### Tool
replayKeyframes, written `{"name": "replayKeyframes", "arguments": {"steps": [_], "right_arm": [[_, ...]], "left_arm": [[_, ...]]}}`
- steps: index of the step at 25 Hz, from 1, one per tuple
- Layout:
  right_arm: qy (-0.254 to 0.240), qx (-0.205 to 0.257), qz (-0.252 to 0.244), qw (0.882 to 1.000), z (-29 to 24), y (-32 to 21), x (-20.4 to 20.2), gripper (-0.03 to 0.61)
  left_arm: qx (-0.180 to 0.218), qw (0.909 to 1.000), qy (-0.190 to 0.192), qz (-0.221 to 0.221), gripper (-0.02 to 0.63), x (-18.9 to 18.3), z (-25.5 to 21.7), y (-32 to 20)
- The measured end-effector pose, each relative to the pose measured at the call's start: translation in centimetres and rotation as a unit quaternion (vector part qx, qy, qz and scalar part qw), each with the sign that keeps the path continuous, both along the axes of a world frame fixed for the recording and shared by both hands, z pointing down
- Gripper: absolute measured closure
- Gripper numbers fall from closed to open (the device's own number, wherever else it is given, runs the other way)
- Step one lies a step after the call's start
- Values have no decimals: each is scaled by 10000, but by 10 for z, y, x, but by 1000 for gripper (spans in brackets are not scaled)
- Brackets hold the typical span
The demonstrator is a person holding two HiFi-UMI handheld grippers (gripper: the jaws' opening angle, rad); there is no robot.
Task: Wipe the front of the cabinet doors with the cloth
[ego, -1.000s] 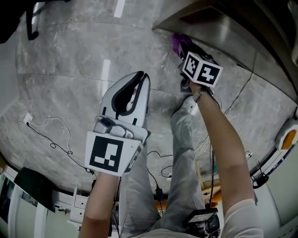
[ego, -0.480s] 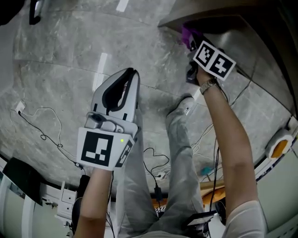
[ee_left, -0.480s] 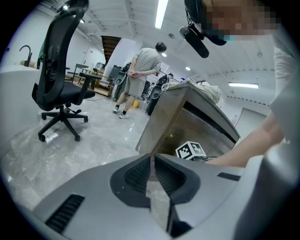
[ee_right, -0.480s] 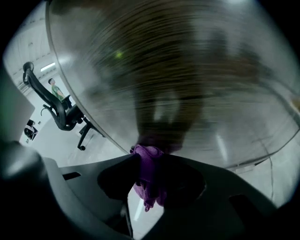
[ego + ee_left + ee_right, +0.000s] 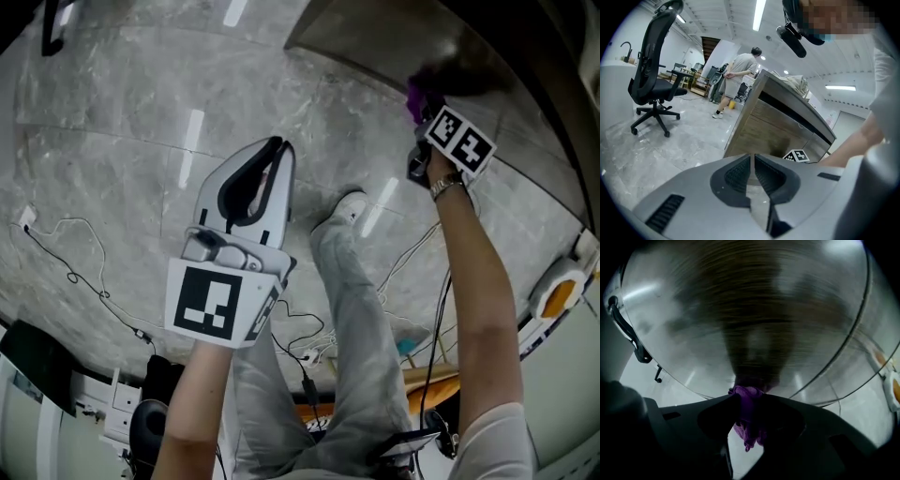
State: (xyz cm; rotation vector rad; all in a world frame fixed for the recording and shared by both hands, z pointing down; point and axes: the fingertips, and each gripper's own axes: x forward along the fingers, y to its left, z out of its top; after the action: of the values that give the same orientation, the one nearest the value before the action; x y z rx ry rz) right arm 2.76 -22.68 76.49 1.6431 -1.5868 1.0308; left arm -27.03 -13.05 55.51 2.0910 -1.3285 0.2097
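While my right claw pinches the soft purple cloth against the far brown wooden cabinet door, my left claw sits pressed together, empty. I judge the cloth light and limp; gripping its bunched middle suits wiping.

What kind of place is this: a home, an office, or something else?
Probably an open lab or office workspace, not a home: a black wheeled office chair stands on a polished grey stone floor, long ceiling strip lights run overhead, and loose white cables trail across the floor.
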Motion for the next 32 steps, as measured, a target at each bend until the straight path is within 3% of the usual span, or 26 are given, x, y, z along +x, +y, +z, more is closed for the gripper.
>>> {"name": "replayKeyframes", "arguments": {"steps": [6, 11, 15, 19, 25, 32], "right_arm": [[266, -47, 383, 9989, -5, 13, 64, 425], [251, -51, 629, 9977, -11, 25, 68, 425], [81, -242, 303, 9992, 4, 38, 17, 425], [-282, -304, 21, 9991, 20, 41, -66, 425], [-739, -270, -540, 9954, 39, 14, -193, 425], [-920, -107, -470, 9946, 70, -29, -247, 424]], "left_arm": [[-140, 9999, 40, -43, 598, 21, 10, 16], [-130, 9998, 119, 40, 598, 27, 6, 14], [-36, 9996, 113, 252, 598, 17, -1, 5], [-90, 9994, -4, 348, 598, -20, -5, 4], [-110, 9998, -172, 57, 598, -88, 4, -7], [-167, 9984, -340, -429, 598, -145, 23, -8]]}}
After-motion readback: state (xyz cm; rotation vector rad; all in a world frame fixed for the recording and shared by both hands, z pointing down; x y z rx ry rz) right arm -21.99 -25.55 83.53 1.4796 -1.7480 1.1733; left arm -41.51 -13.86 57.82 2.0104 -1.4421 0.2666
